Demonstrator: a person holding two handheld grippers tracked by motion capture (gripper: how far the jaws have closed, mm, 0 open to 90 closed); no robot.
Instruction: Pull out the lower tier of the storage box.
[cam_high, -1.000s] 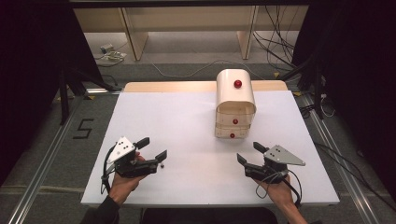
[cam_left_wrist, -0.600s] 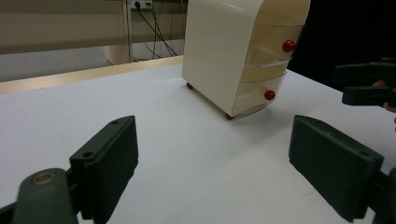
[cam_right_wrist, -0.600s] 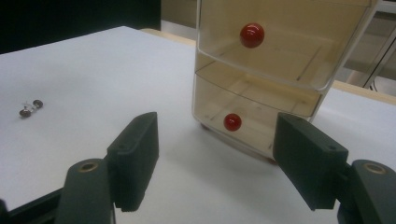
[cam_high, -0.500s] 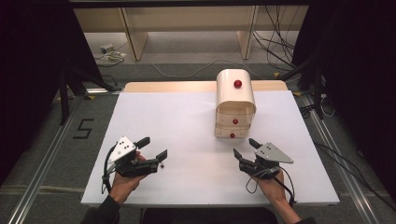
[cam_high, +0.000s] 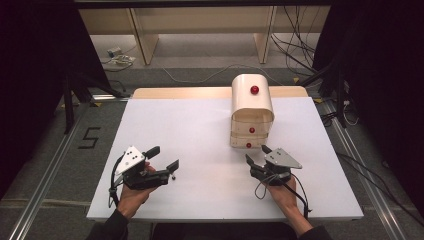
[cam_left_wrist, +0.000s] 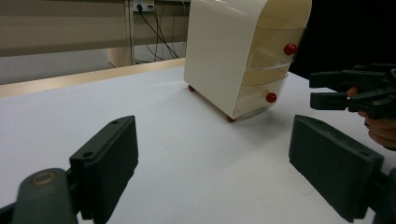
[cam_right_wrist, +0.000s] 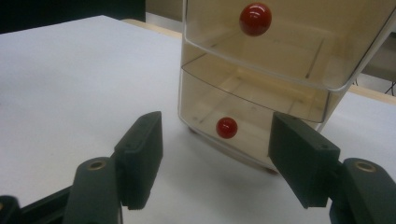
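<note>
Table (cam_high: 200, 135): white and bare, carrying the drawer unit at its far right part and leaving wide free room to the left and in front of both grippers.
Drawer unit (cam_high: 252, 111): cream cabinet with clear drawer fronts, standing upright near the far edge of the table, its fronts facing the person's right hand; all drawers are looking pushed in.
Left gripper (cam_high: 161, 159): resting low over the near left part of the table, well apart from the unit, jaws spread wide with nothing between them.
Right gripper (cam_high: 256, 156): sitting just in front of the unit's lowest drawer, jaws parted and holding nothing; they have just been closing a little, still with only air between them.
Bottom knob (cam_right_wrist: 226, 127): small red ball on the lowest drawer, lying between the right jaws in the right gripper view but not yet touched.
Step in hand: judging by the pose, the right gripper is lining up on the bottom knob to pull that drawer.
Doing it well: keeping the jaws level with the knob, centring it between the pads, then closing and pulling straight back so the light unit is not sliding.
Room: open table behind the right hand is giving space for the pull; the right edge of the table is near.
</note>
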